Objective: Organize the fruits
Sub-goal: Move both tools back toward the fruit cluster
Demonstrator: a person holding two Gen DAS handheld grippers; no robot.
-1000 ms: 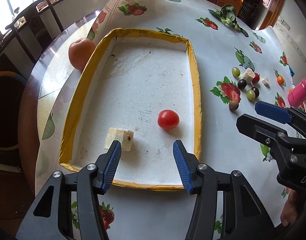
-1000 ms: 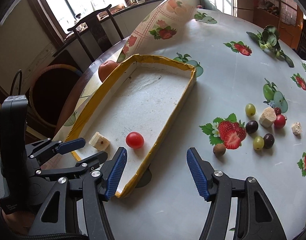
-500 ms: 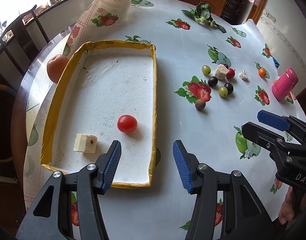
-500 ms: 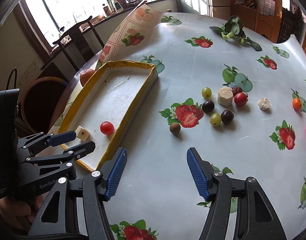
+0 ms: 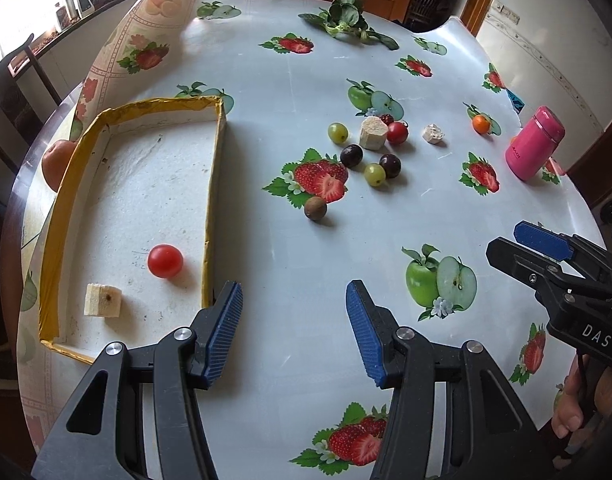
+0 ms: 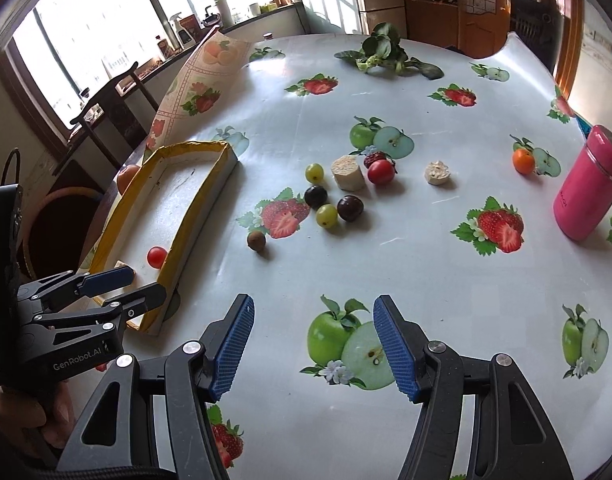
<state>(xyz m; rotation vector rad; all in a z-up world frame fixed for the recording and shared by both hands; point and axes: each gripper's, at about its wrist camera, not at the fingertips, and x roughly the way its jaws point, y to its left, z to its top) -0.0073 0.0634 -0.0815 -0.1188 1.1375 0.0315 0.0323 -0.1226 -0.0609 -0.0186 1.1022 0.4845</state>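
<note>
A yellow-rimmed white tray (image 5: 66, 184) (image 6: 194, 216) lies at the table's left. It holds a red cherry tomato (image 5: 165, 261) (image 6: 157, 256) and a pale fruit cube (image 5: 102, 300). A cluster of loose fruit lies mid-table: green grapes (image 5: 337, 133) (image 6: 326, 215), dark grapes (image 5: 351, 155) (image 6: 350, 208), a brown round fruit (image 5: 315, 208) (image 6: 256, 240), a pale chunk (image 5: 373, 133) (image 6: 347, 173) and a red tomato (image 5: 397, 133) (image 6: 381, 171). My left gripper (image 5: 294, 332) is open and empty just right of the tray's near corner. My right gripper (image 6: 313, 344) is open and empty over the near table.
A pink bottle (image 5: 534, 148) (image 6: 587, 188) stands at the right. A small orange fruit (image 5: 481, 124) and a pale crumbly piece (image 5: 433, 133) lie near it. Leafy greens (image 5: 345, 20) lie at the far side. A peach (image 5: 52, 160) sits left of the tray.
Both grippers have moved right, away from the tray and toward the loose fruit cluster. Both stayed open and empty.
</note>
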